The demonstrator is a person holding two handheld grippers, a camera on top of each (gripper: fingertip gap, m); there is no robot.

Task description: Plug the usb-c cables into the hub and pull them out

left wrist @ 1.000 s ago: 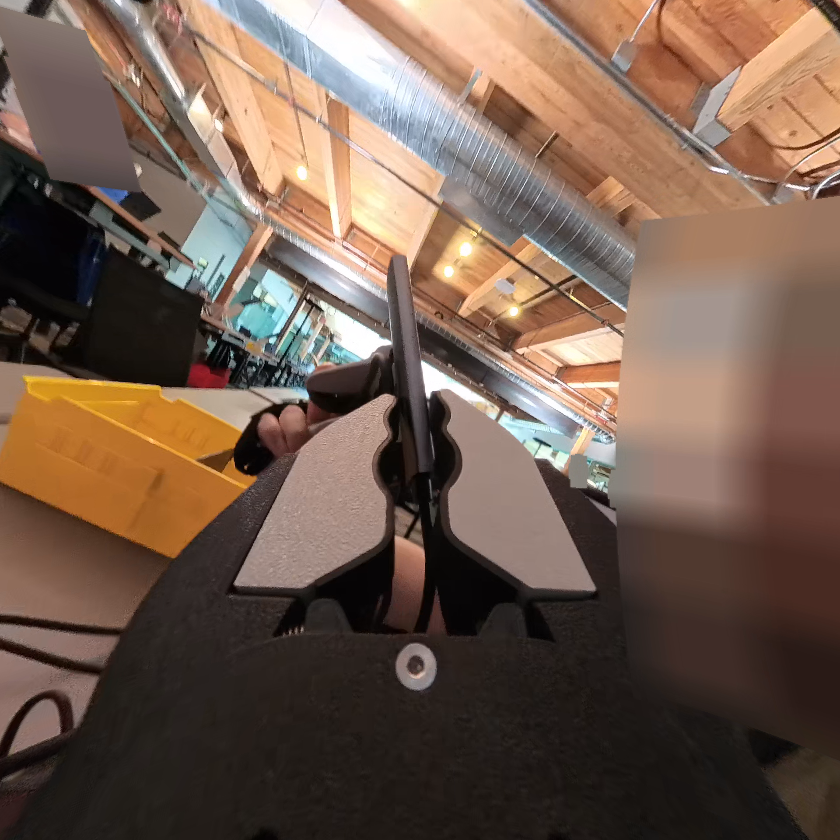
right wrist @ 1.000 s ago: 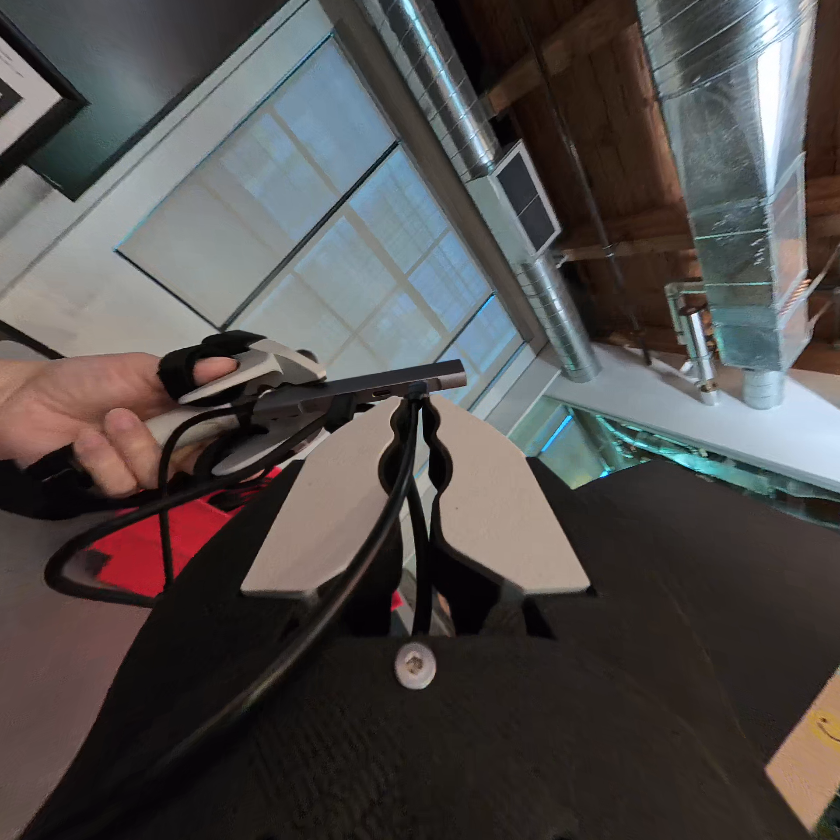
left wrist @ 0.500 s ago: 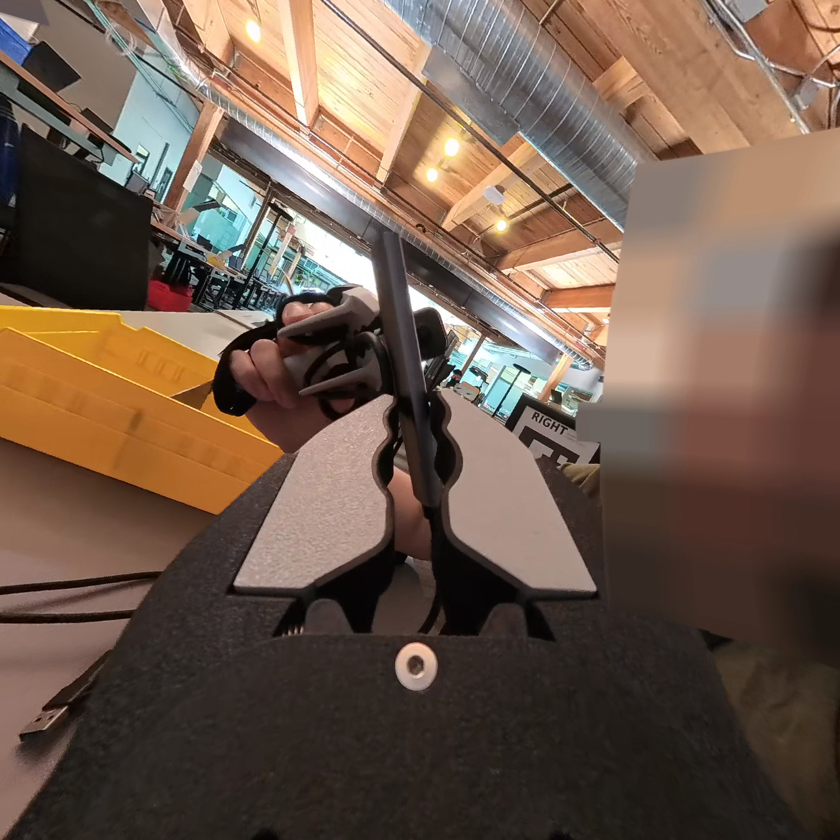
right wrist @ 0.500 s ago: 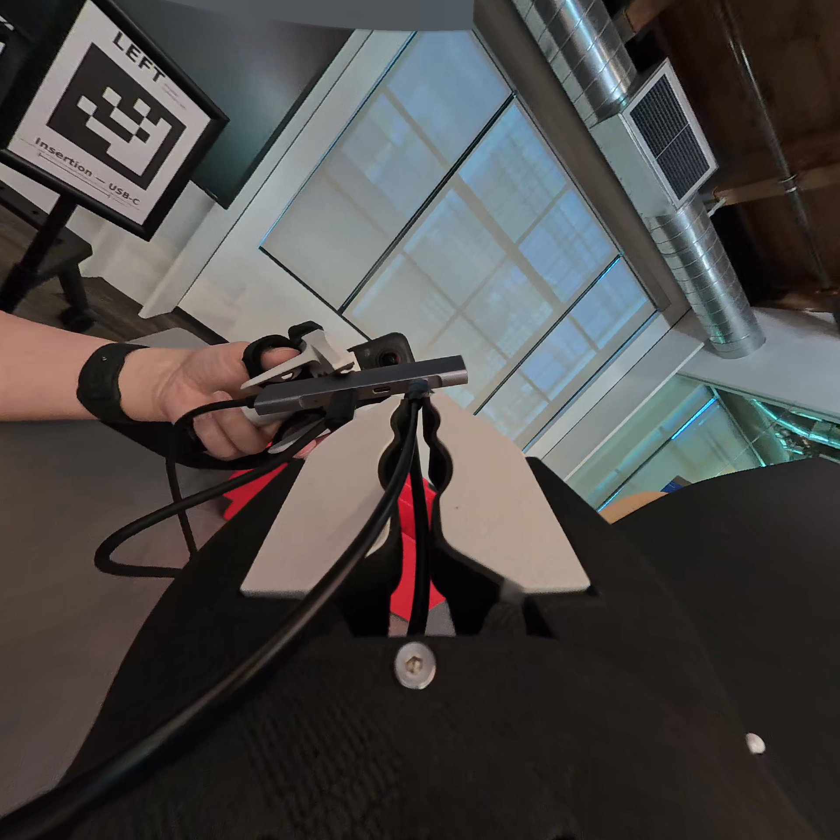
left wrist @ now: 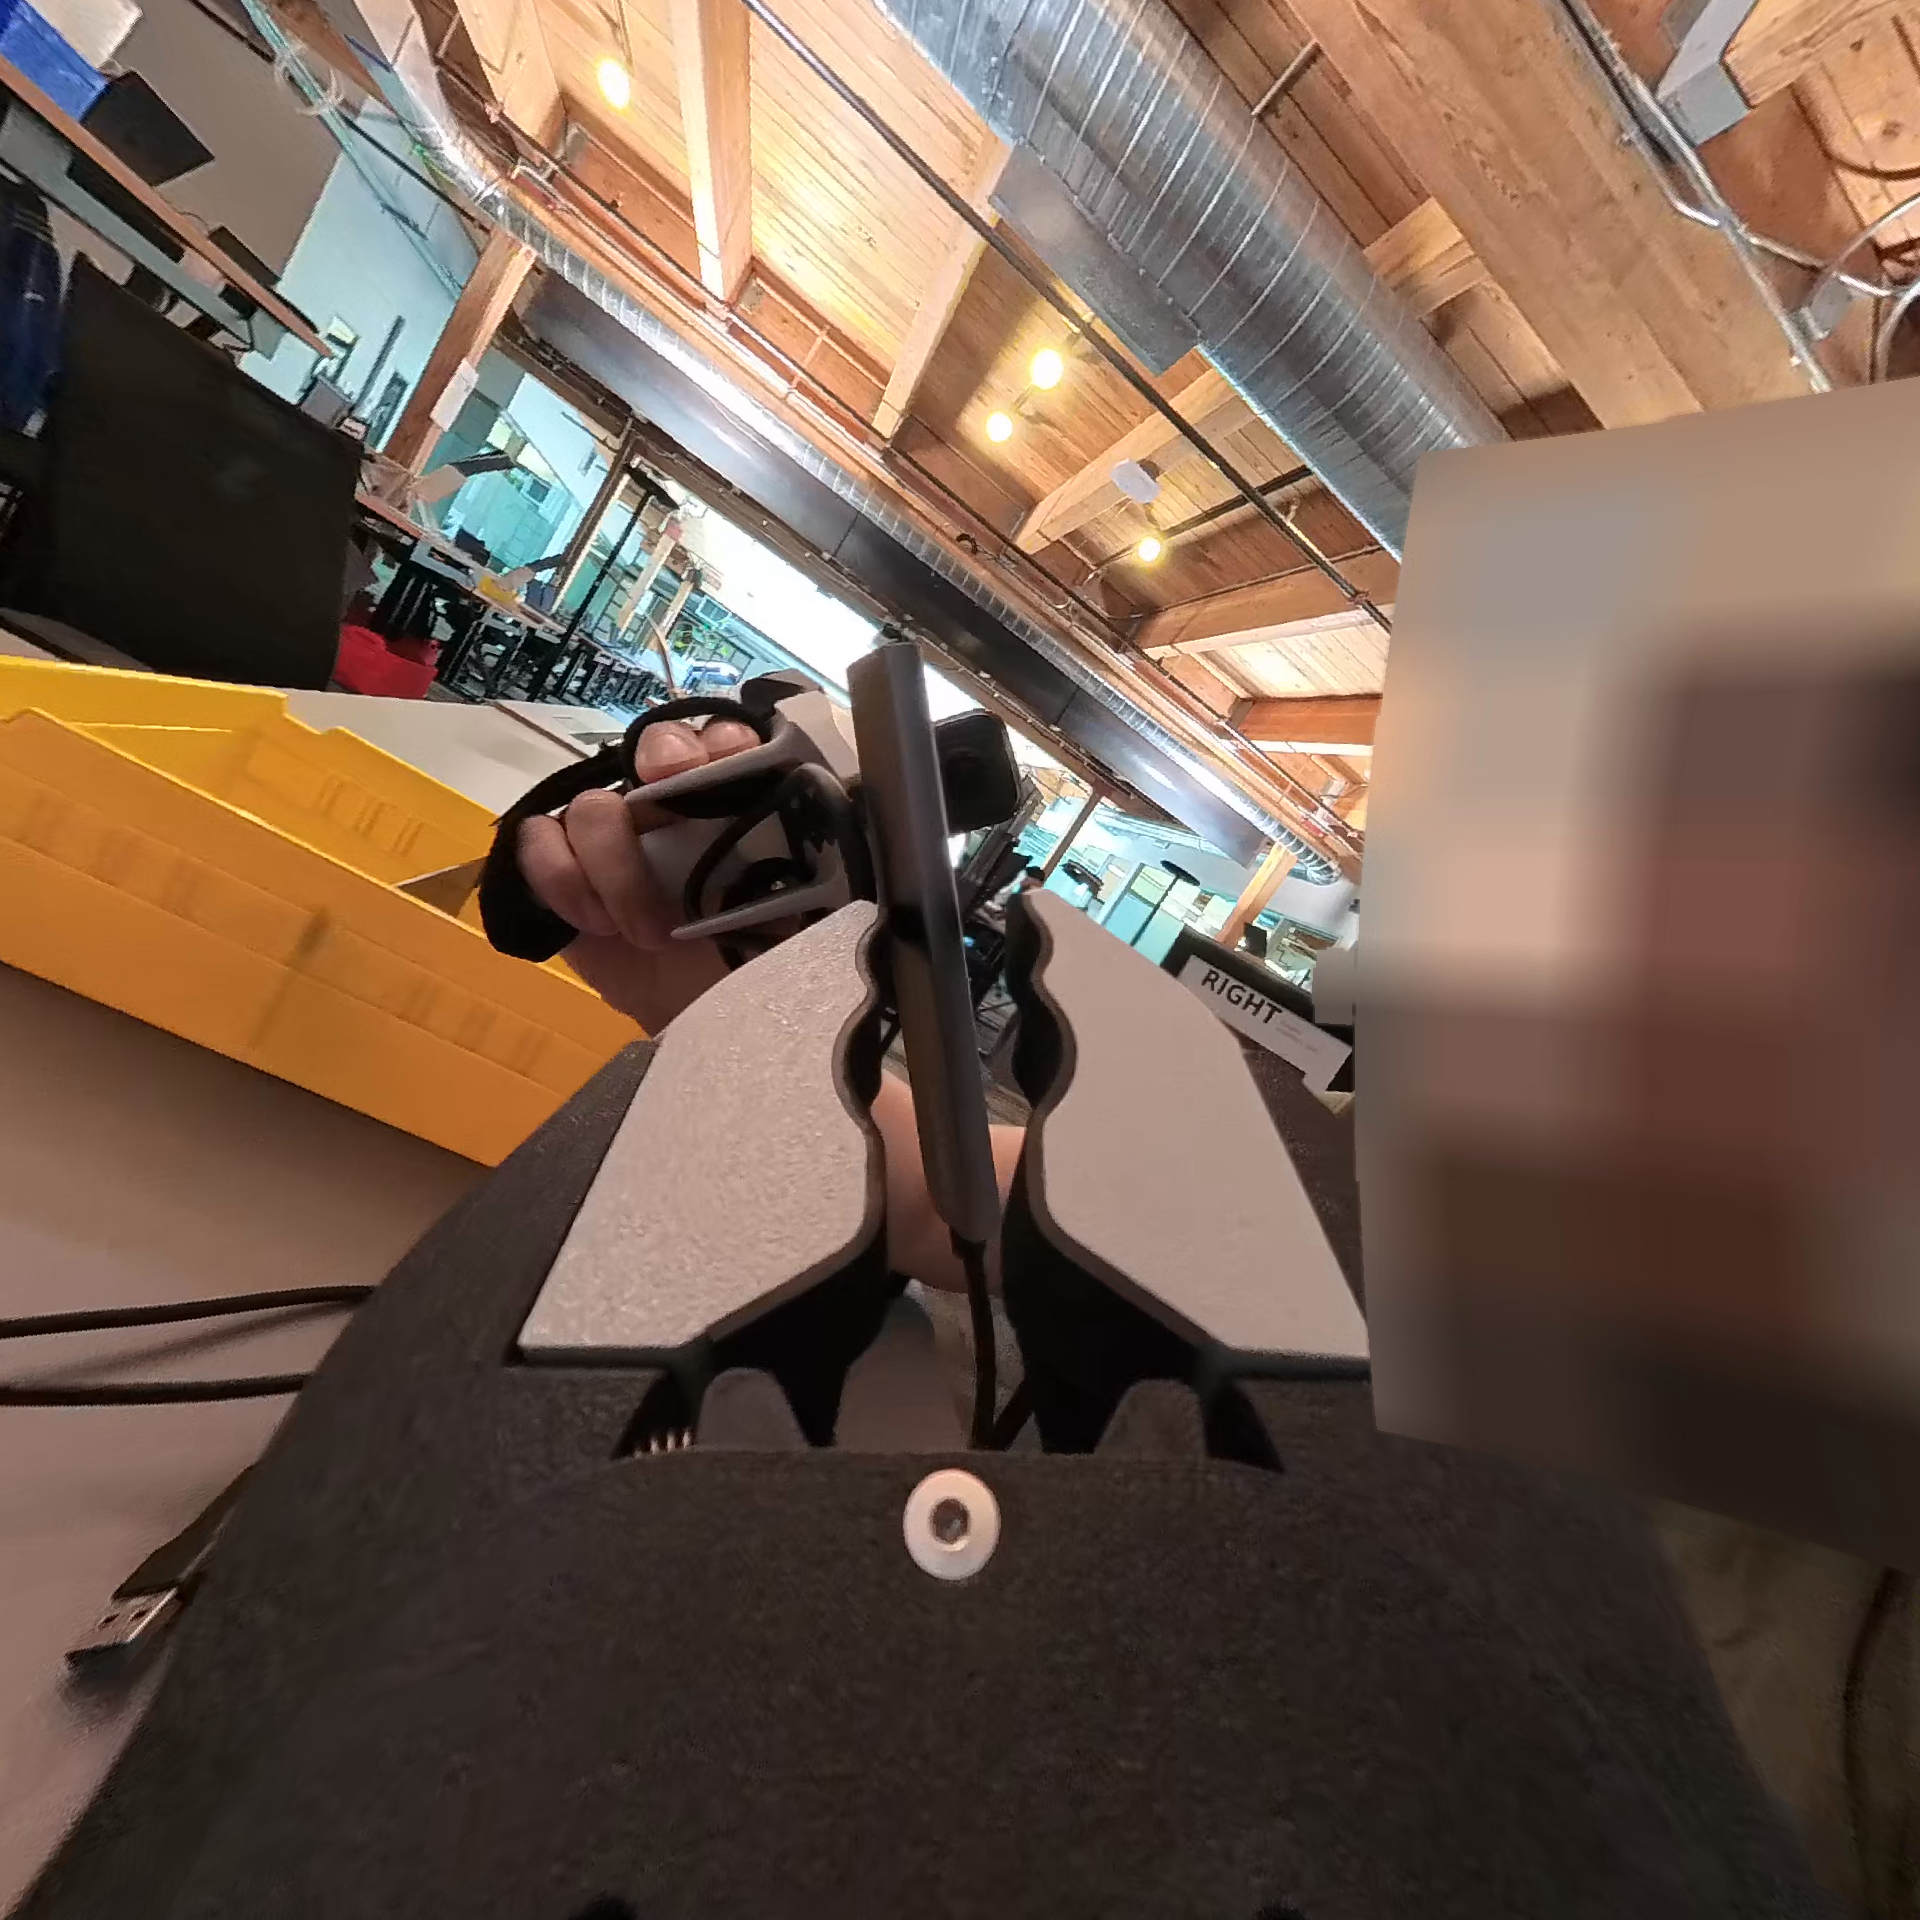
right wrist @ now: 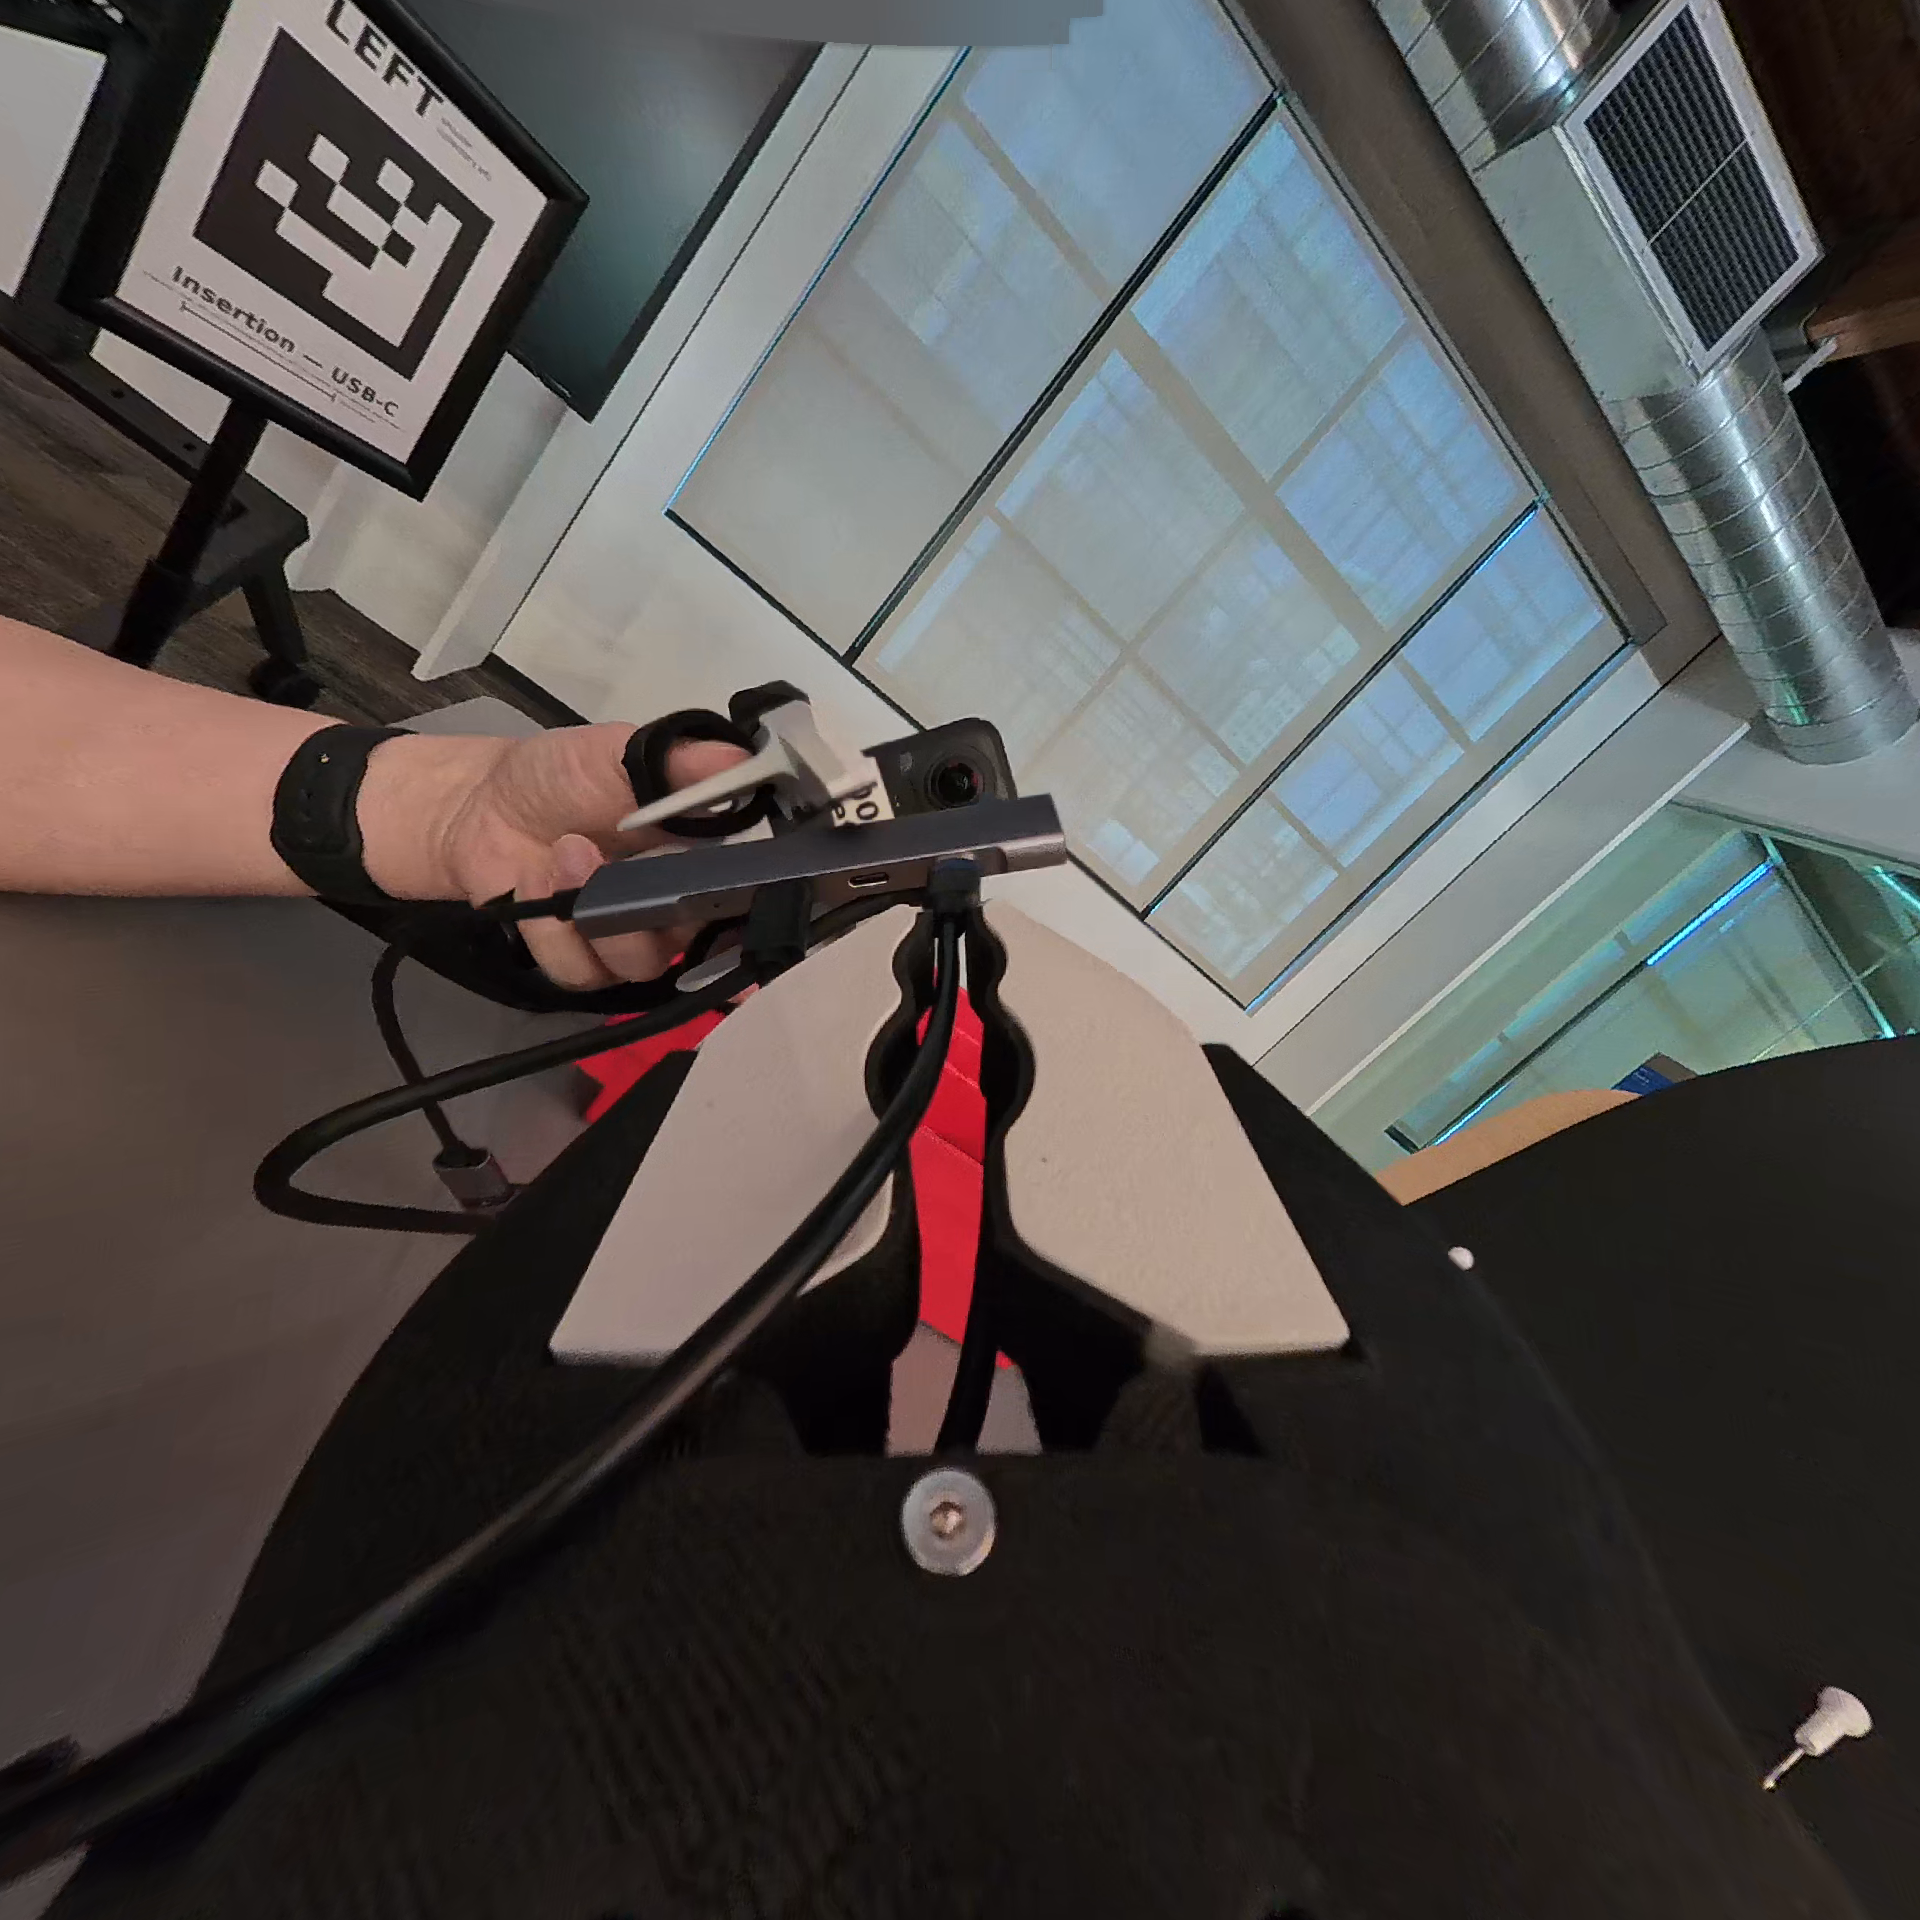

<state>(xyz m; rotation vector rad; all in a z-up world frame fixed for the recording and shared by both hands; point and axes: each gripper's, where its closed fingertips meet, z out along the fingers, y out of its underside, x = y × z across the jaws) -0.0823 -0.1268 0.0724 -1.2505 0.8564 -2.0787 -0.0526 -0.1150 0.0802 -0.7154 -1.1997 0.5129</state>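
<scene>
Grey hub stands loosely between the parted left claw. It should be re-clamped before the usb-c cable, pinched by the right claw, is drawn straight out.

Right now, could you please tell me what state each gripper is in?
Left gripper: jaws open, the hub standing between them.
Right gripper: jaws shut on the usb-c cable plugged into the hub.

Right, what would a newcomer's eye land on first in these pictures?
The grey hub, mid-air at the centre of the right wrist view, with a black cable plugged into its lower edge and pinched in the right tongs. Next, the yellow bin on the table, left in the left wrist view.
</scene>
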